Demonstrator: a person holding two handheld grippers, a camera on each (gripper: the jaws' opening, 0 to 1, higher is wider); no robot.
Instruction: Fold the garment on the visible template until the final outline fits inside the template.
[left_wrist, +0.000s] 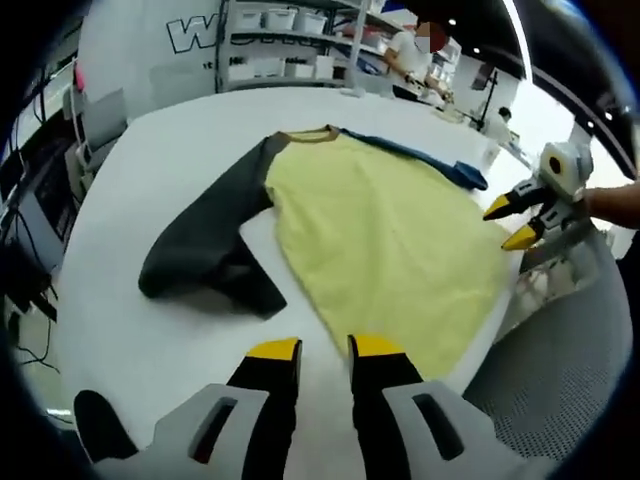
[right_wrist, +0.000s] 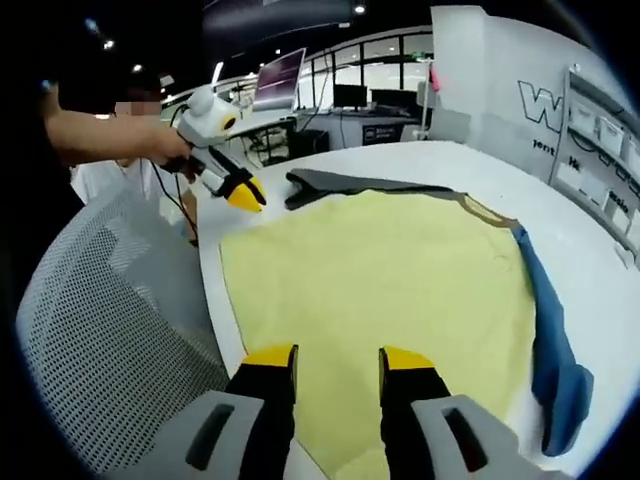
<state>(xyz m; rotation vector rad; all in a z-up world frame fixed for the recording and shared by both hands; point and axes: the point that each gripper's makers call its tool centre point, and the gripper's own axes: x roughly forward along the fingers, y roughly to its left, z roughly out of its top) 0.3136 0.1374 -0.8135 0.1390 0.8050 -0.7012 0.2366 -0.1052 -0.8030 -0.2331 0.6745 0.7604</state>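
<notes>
A yellow shirt (left_wrist: 380, 240) lies spread flat on the white table (left_wrist: 150, 330). Its dark grey sleeve (left_wrist: 215, 240) is bent out to one side, and its blue sleeve (left_wrist: 430, 160) lies along the far edge. My left gripper (left_wrist: 325, 350) hovers open over the table just short of the shirt's hem, with nothing between its jaws. My right gripper (left_wrist: 512, 222) is open at the table's edge beside the shirt. In the right gripper view the yellow shirt (right_wrist: 400, 290) lies under my open right gripper (right_wrist: 338, 358), the blue sleeve (right_wrist: 555, 350) to the right, the grey sleeve (right_wrist: 350, 185) beyond, and my left gripper (right_wrist: 245, 192) far left.
A grey mesh chair (right_wrist: 100, 330) stands against the table's edge, also the mesh chair (left_wrist: 560, 380). A hand and arm (right_wrist: 100, 130) hold the left gripper. Shelves with white bins (left_wrist: 280, 40) and a person (left_wrist: 410, 50) are beyond the table. Monitors (right_wrist: 280, 80) stand behind.
</notes>
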